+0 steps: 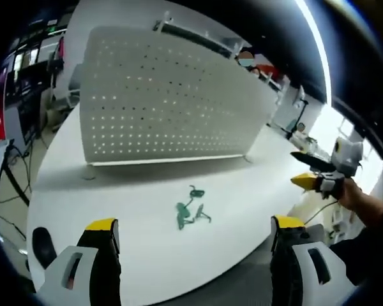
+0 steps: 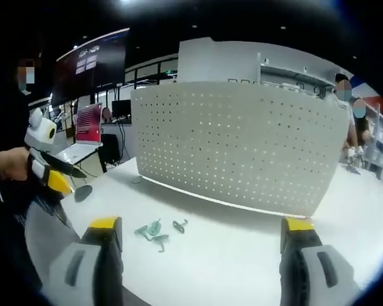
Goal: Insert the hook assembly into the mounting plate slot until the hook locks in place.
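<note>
**Both grippers open and empty, hooks lying loose before a pegboard**

Left gripper held back from the table edge, jaws spread wide, nothing between them. Right gripper likewise wide apart and empty. In the left gripper view, right gripper also seen at the far right, held in a person's hand, yellow tips pointing toward the table.

Small cluster of green hooks lying flat on the white table, near its front edge and well apart from the perforated white mounting plate, standing upright behind. Same hooks in the right gripper view, in a loose group, one slightly apart from the others.

Likely risks: hooks small, thin and lying tangled, so probably easy to lift more than one or to pinch one at a bad angle; smooth tabletop likely to let them skid away from closing jaws. Plate freestanding by the look of it, so perhaps liable to tip or slide under a push unless braced. Many identical holes, so easy to miss the intended one.

Surroundings: rounded white table; open office or lab, desks, a laptop, dark wall screen, ceiling light strip, people in the background.
</note>
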The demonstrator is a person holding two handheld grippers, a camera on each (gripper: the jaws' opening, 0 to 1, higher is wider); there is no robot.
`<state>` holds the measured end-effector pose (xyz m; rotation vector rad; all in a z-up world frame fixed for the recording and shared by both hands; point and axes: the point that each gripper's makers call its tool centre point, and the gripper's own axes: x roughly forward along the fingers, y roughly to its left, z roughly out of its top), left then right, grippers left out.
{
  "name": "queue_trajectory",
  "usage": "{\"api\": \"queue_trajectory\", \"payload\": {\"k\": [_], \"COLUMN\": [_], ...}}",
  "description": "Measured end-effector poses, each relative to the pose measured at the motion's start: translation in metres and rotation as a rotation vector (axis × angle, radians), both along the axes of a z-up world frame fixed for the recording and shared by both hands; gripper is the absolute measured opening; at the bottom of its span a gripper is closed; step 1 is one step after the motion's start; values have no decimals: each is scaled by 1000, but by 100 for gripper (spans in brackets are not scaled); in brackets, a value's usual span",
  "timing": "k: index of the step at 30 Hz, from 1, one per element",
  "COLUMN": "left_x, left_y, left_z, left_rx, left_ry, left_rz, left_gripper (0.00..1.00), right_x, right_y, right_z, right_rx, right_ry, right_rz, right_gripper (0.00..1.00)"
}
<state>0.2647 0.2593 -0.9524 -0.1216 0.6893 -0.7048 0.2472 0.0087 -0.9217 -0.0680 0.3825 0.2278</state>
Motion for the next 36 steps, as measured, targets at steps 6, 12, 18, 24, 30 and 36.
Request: {"api": "queue_trajectory", "payload": {"k": [6, 12, 18, 24, 30, 36], "left_x": [1, 1, 2, -1, -2, 1], "left_y": [-6, -6, -1, -2, -5, -6], "left_z": [2, 1, -1, -11, -15, -20], "left_rx": [5, 25, 39, 59, 72, 77], "left_ry": [-19, -22, -31, -11, 4, 12], "left_rz": [-9, -2, 19, 15, -5, -15], "left_gripper": [100, 100, 100, 100, 100, 100], "right_x": [-3, -9, -12, -10, -9, -13], "right_y": [-4, -14, -17, -25, -28, -29], "right_z": [-1, -2, -8, -6, -8, -18], "right_rx": [-10, 21, 56, 67, 71, 102], "right_ry": [19, 11, 25, 5, 16, 39], "right_rz": [19, -14, -30, -72, -84, -112], "right_gripper": [99, 98, 95, 100, 99, 98]}}
